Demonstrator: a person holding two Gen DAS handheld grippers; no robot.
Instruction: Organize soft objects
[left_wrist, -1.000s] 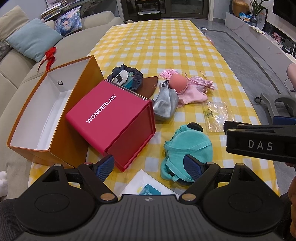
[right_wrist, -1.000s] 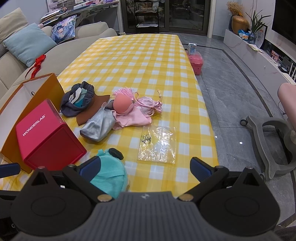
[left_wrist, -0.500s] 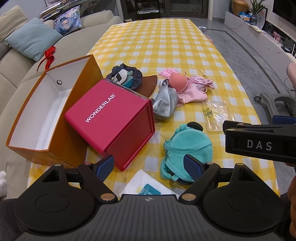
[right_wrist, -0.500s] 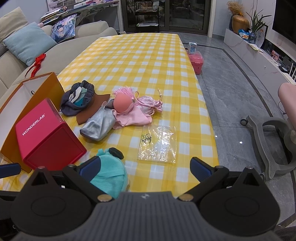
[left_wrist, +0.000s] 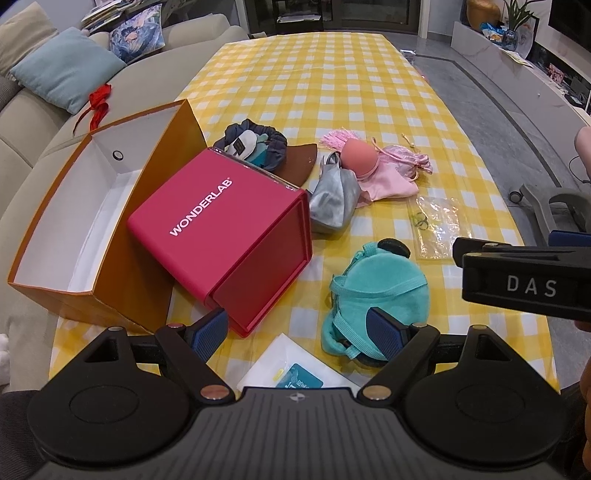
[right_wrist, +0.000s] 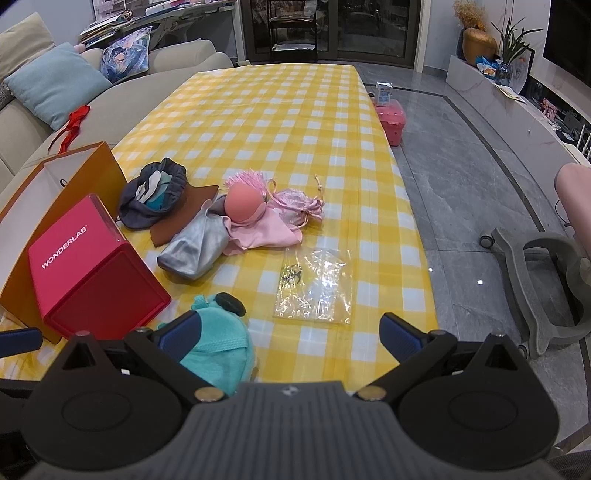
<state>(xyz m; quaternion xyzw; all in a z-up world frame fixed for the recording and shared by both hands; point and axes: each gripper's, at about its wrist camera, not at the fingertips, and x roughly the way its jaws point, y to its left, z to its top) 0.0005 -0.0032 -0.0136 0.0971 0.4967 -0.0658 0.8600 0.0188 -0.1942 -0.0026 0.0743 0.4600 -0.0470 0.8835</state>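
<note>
Crumpled teal pouch (left_wrist: 376, 295) lies beside red box (left_wrist: 221, 236).

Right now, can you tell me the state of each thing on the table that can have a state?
Left gripper: open, empty.
Right gripper: open, empty.
Orange box: open, nothing visible inside.
Pink WONDERLAB box: closed, tilted against the orange box.
Dark pouch: mouth open, stuffed.
Silver pouch: lying flat.
Teal bag: lying flat.
Clear plastic bag: lying flat.
</note>
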